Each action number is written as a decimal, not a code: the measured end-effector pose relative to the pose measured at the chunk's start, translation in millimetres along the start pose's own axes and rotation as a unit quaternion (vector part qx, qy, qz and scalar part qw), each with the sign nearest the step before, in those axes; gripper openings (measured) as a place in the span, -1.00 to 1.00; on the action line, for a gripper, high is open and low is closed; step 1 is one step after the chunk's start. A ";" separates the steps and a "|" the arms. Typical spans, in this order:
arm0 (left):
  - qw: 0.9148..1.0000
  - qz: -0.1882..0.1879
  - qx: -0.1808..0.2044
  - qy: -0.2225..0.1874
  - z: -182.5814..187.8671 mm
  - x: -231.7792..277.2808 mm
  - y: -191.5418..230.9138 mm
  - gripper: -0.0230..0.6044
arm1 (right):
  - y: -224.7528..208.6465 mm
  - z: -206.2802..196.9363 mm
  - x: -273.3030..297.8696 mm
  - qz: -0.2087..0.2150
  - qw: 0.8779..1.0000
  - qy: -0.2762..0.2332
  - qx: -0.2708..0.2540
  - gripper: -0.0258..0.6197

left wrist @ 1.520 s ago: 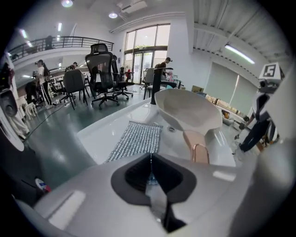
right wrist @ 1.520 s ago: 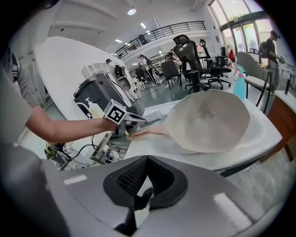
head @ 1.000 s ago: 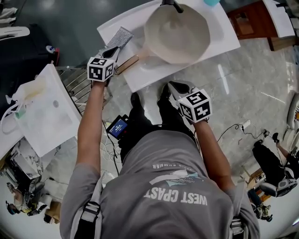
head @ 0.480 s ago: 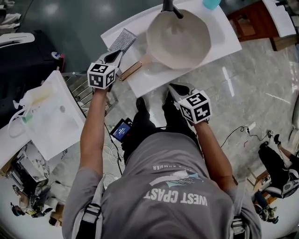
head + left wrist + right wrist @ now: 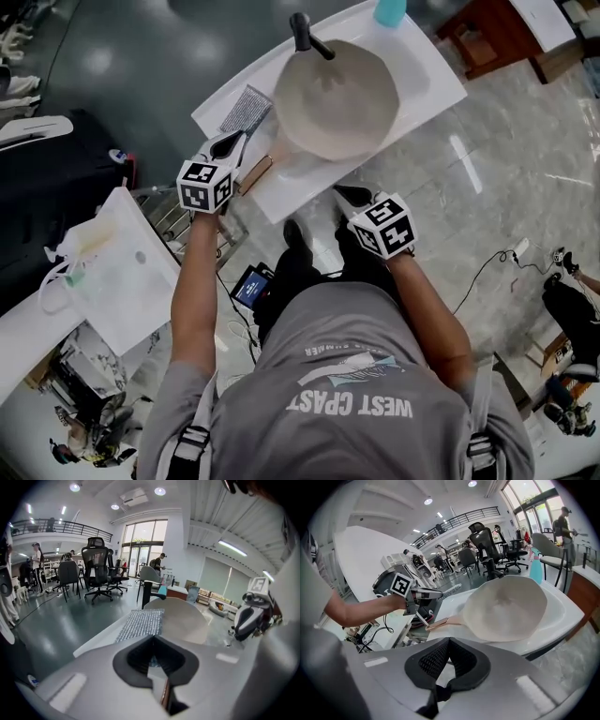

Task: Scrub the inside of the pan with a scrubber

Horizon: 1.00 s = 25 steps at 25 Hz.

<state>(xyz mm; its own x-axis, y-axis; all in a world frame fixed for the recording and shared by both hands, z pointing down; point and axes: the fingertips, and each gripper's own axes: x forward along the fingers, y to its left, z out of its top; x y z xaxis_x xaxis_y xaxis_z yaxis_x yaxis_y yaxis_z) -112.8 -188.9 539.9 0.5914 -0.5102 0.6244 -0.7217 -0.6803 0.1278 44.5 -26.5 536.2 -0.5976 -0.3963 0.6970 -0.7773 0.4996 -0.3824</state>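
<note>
- The person's grey shirt (image 5: 347, 394) fills the 6 o'clock part of the head view, with both forearms reaching up toward 12.
- A small lit screen (image 5: 251, 285) sits by the person's legs, and a white table (image 5: 122, 281) is at 9 o'clock.
- The right gripper (image 5: 349, 194) hangs off the near edge of the white counter (image 5: 281, 192), at about 6 o'clock from the pan. In its own view the jaws are pressed together with nothing between them.
- The left gripper (image 5: 231, 144) is over the counter's left end, at about 8 o'clock from the pan. Its jaws sit tip to tip with only a thin slit between, and they grip nothing.
- The pan handle (image 5: 258, 172), brown, runs out from the bowl toward 8 o'clock and ends just beside the left gripper's tip, apart from it.
- The pan (image 5: 336, 98), pale and round, rests in the counter's basin with its open side up.
- The scrubber (image 5: 246, 110), a flat grey mesh pad, lies on the counter at 9 o'clock from the pan, just ahead of the left gripper and untouched.
- A black faucet (image 5: 309, 36) reaches over the pan's rim at 11 o'clock.
- A teal bottle (image 5: 389, 11) stands at 1 o'clock.
- Beyond the counter, the gripper views show black office chairs (image 5: 96, 566) on a dark glossy floor.
</note>
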 end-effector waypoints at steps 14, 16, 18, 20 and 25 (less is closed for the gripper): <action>0.998 -0.033 0.035 0.042 13.6 65.4 -53.0 -0.91 | -49.3 -40.1 -43.9 -0.031 0.998 -0.015 0.049 -0.92; 0.997 -0.035 0.038 0.049 16.3 79.6 -59.0 -0.91 | -58.5 -47.5 -52.3 -0.037 0.998 -0.016 0.057 -0.92; 0.997 -0.035 0.039 0.055 18.5 93.8 -63.7 -0.91 | -68.4 -55.1 -59.9 -0.043 0.997 -0.015 0.064 -0.92; 0.997 -0.035 0.038 0.062 19.1 108.3 -66.6 -0.91 | -77.7 -61.8 -65.2 -0.048 0.996 -0.014 0.071 -0.92; 0.995 -0.034 0.042 0.079 20.0 139.9 -68.8 -0.91 | -94.5 -72.3 -71.0 -0.055 0.995 -0.014 0.087 -0.92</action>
<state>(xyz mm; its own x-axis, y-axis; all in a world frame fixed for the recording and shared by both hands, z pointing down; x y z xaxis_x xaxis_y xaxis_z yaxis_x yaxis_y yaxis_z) 26.7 -224.0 603.1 0.5690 -0.3768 0.7309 -0.6451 -0.7558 0.1126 174.6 10.2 566.7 -0.5098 -0.4633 0.7249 -0.8594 0.3114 -0.4055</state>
